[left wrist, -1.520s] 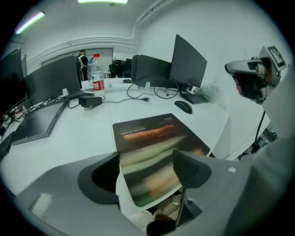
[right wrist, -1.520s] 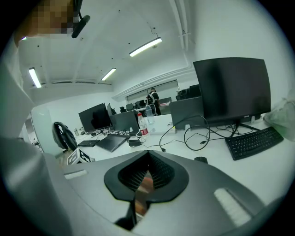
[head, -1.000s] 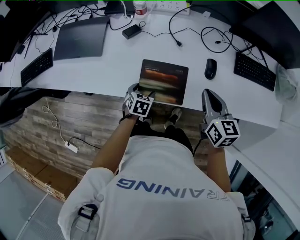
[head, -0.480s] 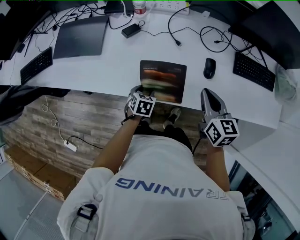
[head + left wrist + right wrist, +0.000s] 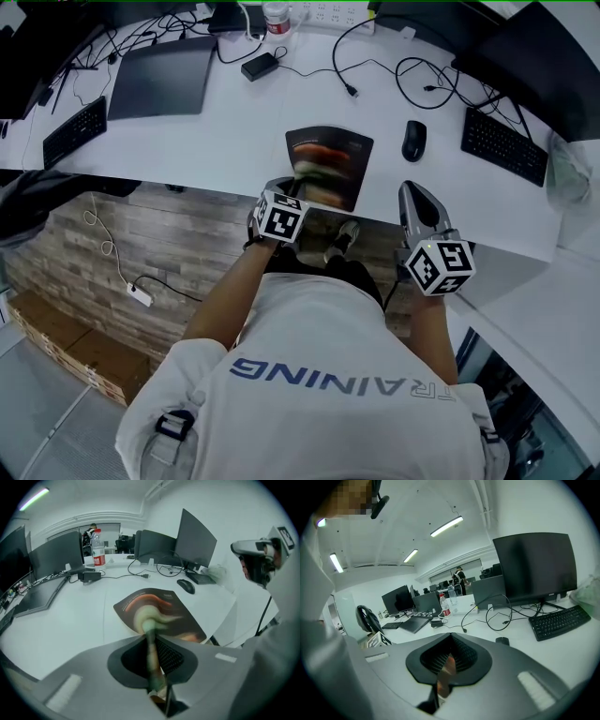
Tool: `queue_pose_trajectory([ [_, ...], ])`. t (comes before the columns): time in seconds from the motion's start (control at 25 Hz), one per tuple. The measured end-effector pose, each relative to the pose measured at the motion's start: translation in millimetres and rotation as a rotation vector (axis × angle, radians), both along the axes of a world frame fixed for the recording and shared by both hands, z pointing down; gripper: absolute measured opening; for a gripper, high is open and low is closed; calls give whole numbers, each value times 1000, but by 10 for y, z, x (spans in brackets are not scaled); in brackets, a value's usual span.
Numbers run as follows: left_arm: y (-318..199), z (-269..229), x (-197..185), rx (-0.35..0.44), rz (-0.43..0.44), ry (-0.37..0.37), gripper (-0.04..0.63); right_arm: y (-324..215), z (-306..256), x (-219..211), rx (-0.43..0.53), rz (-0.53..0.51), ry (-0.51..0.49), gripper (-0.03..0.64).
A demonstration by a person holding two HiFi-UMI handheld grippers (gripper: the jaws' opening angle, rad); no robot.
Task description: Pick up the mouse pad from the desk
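Head view shows the white desk (image 5: pixel 234 141) with the mouse pad (image 5: pixel 333 155) at its near edge, just ahead of the left gripper (image 5: pixel 302 186). Its fingers are closing on the pad's near-left corner, pinched between them. The right gripper (image 5: pixel 415 195) stands well apart, its fingers together and empty.

A long white curved desk (image 5: pixel 244 131) has a brown wooden plank floor (image 5: pixel 187 234) under it. High above the desk, long bright strip lights (image 5: pixel 446 526) glow on a white ceiling.
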State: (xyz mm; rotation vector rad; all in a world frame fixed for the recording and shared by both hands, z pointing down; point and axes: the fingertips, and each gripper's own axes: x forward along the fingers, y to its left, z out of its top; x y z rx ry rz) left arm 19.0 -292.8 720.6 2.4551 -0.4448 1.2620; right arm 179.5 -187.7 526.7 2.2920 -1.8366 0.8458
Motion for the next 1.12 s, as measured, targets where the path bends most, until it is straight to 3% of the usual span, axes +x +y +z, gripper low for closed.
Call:
queue_pose_trajectory([
  [0.36, 8, -226, 108, -6, 27, 80, 29, 4, -110, 82, 43, -3, 8, 15],
  [0.64, -124, -1011, 285, 79, 2, 264, 29, 19, -251, 137, 87, 13, 17, 15],
  [1.12, -920, -2662, 484, 281, -125, 606, 31, -181, -898, 478, 220, 36, 117, 15],
])
